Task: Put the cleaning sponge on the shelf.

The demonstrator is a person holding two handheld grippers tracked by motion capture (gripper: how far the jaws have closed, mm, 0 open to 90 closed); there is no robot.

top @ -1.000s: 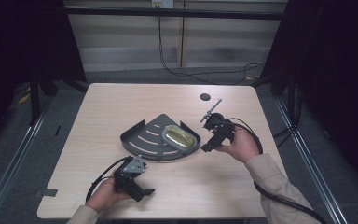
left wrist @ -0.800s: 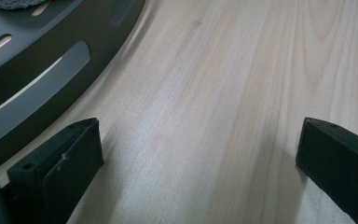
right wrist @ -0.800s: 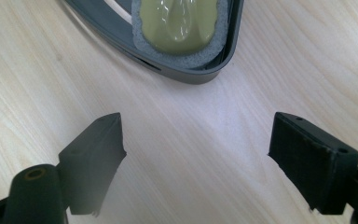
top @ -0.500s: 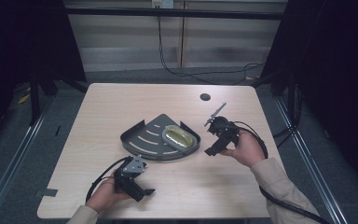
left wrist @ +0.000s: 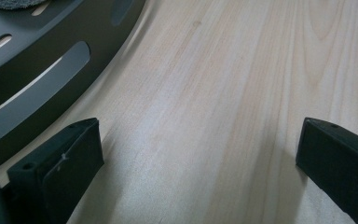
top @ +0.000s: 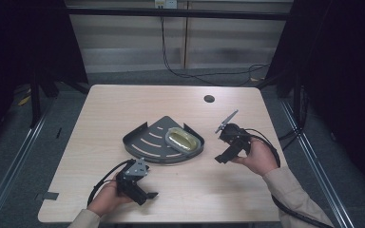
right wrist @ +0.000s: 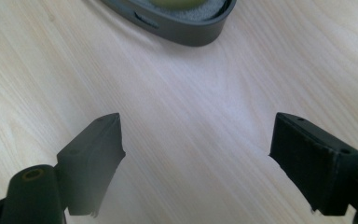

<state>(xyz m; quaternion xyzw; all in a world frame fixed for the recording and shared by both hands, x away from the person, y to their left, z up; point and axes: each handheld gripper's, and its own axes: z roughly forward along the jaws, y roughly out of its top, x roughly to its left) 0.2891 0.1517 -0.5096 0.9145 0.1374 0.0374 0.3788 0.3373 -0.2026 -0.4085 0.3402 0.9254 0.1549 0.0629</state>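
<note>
Pale wooden table (top: 123, 109) bears a grey tray (top: 145, 145); left claw (left wrist: 196, 172) and right claw (right wrist: 198, 163) both gape wide, empty.

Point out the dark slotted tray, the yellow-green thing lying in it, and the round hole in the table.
dark slotted tray (top: 148, 142): high view, its slotted floor.
yellow-green thing (top: 183, 138): high view, its middle.
round hole (top: 209, 99): high view, its centre, far right of the tabletop.
</note>
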